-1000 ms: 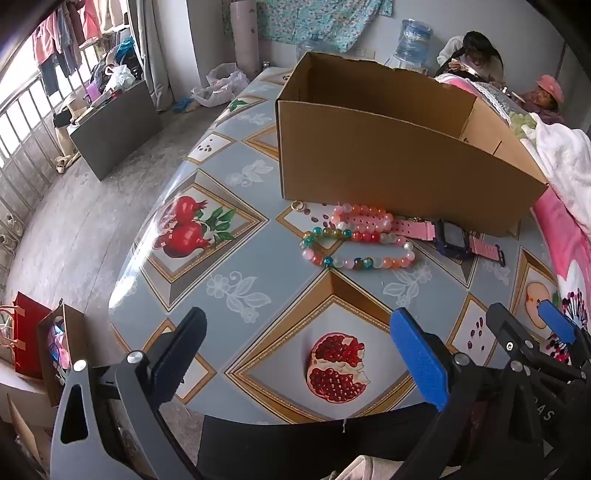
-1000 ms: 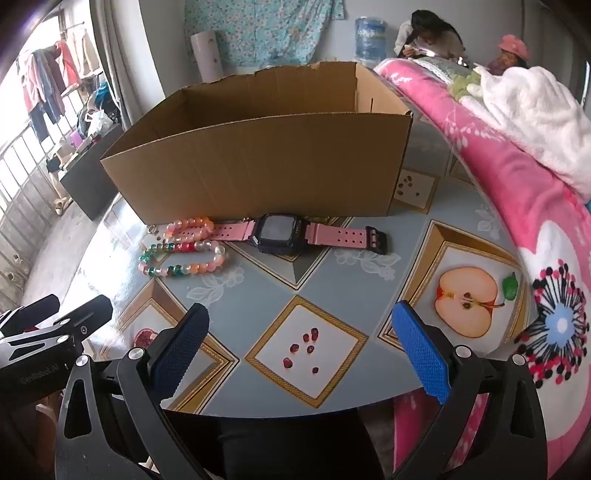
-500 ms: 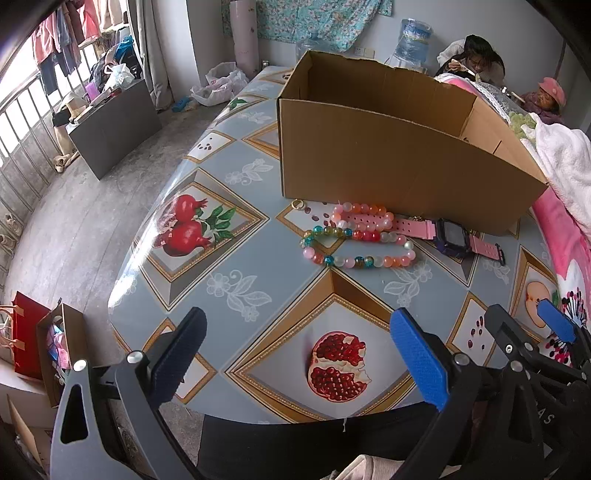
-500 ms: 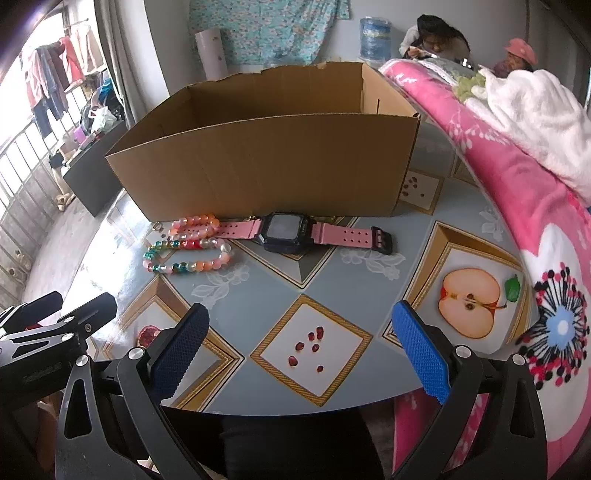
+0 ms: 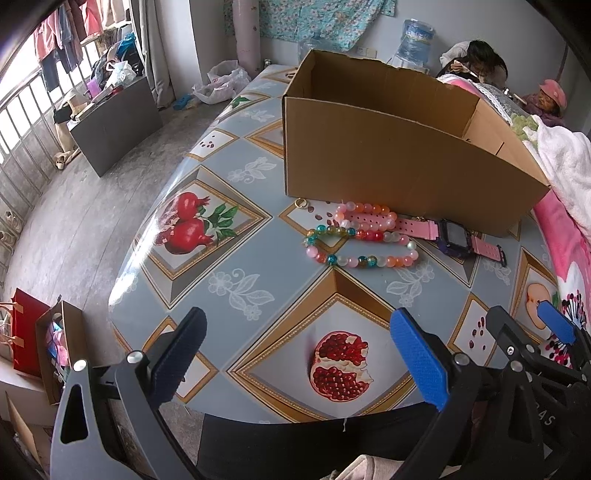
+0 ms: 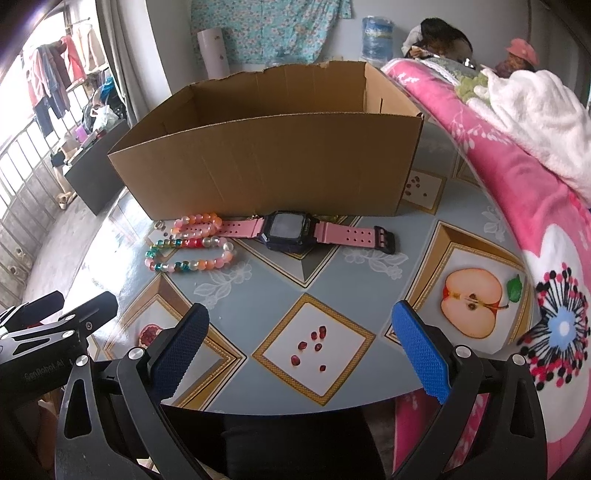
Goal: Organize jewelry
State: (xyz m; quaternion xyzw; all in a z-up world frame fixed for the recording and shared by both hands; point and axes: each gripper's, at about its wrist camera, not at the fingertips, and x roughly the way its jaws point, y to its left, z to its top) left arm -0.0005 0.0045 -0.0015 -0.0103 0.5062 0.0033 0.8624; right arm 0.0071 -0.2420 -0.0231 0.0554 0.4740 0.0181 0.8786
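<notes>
An open cardboard box (image 5: 388,158) (image 6: 266,162) stands on the fruit-patterned table (image 5: 258,266) (image 6: 280,280). In front of it lie a multicoloured bead bracelet (image 5: 364,260) (image 6: 192,264), a pink bead bracelet (image 5: 364,208) (image 6: 197,220), a small gold ring (image 5: 300,202) (image 6: 159,224) and a pink-strapped digital watch (image 5: 452,240) (image 6: 290,229). My left gripper (image 5: 295,354) hangs open over the near table edge, well short of the jewelry. My right gripper (image 6: 301,347) is open too, nothing between its fingers; the watch lies ahead of it.
A pink floral blanket (image 6: 517,192) borders the table on the right. Two people (image 6: 443,40) sit far behind the box beside a water jug (image 6: 376,33). On the floor to the left are a grey cabinet (image 5: 114,114) and a red bag (image 5: 26,332).
Both grippers have drifted slightly forward and up, so the box and jewelry sit a little lower in view. Nothing on the table has moved.
</notes>
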